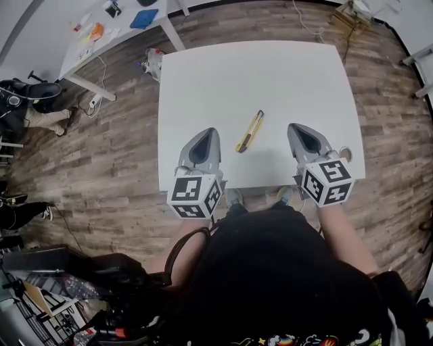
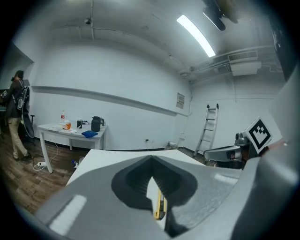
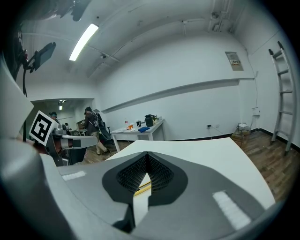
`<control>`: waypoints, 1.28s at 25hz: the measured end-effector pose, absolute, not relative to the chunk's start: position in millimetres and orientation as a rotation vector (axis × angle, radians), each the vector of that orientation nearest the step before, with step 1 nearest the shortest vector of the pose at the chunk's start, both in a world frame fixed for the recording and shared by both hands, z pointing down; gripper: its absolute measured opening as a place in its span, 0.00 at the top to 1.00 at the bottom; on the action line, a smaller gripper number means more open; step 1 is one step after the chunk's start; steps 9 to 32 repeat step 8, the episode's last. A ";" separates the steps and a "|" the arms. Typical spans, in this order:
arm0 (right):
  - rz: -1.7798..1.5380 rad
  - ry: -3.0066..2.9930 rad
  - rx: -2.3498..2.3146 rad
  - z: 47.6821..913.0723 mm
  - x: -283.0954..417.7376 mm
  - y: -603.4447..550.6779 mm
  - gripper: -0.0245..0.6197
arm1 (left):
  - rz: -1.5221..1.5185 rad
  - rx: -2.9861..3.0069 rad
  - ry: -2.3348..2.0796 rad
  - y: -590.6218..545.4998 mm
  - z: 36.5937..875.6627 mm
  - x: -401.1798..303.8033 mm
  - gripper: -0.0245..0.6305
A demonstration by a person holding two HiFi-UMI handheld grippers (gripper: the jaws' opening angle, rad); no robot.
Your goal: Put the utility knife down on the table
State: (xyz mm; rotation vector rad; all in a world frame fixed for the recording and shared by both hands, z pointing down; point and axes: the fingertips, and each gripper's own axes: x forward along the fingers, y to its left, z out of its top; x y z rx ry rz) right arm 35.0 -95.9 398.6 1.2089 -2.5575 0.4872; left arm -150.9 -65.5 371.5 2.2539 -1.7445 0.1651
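Observation:
A yellow and black utility knife [image 1: 249, 131] lies flat on the white table [image 1: 257, 74], near the front edge, with nothing touching it. My left gripper [image 1: 206, 132] sits to the knife's left and my right gripper [image 1: 295, 127] to its right, each a short way from it. Both are shut, with nothing between the jaws. In the left gripper view the knife [image 2: 160, 206] shows through the gap below the meeting tips [image 2: 151, 160]. In the right gripper view a sliver of the knife [image 3: 143, 188] shows below the tips [image 3: 146, 155].
A second white table [image 1: 115, 30] with a blue cloth [image 1: 143, 18] and small items stands at the back left. A ladder [image 2: 208, 126] leans on the far wall. A person [image 2: 18, 119] stands at the left. Cables and a power strip [image 1: 95, 103] lie on the wooden floor.

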 end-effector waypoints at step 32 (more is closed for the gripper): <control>0.515 -2.537 1.233 404.2 24.9 -88.9 0.93 | 0.170 2.240 -1.727 -61.5 375.4 -166.4 0.96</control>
